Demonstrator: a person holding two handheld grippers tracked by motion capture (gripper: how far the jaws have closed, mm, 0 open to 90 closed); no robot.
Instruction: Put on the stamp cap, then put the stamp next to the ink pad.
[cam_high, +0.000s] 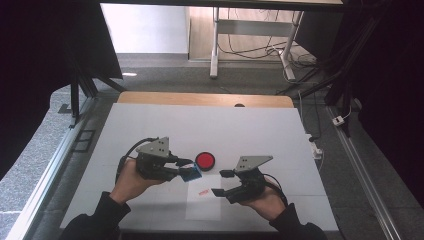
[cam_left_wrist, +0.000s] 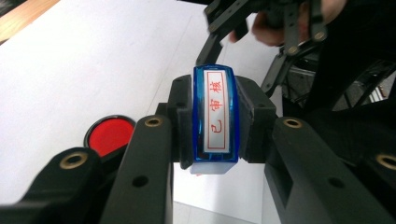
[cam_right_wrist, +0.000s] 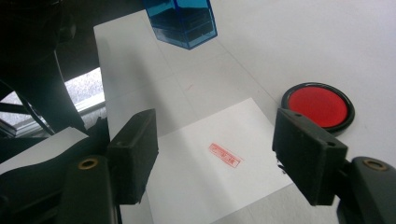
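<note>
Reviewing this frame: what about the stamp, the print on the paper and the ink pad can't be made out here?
- Stamp face: high view too small; left gripper view shows its labelled top; right gripper view cuts it off at the top edge.
- Red print on the paper: characters too small and blurred in the right gripper view; a mere speck in the high view.
- Ink pad: partly hidden behind a finger in the left gripper view.

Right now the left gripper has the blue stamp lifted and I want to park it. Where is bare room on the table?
The table is bare across its far half, beyond the red ink pad, and along the far left side. It is crowded at the near middle: the stamped paper sheet, the ink pad, the left gripper with the blue stamp, and the open right gripper.
</note>
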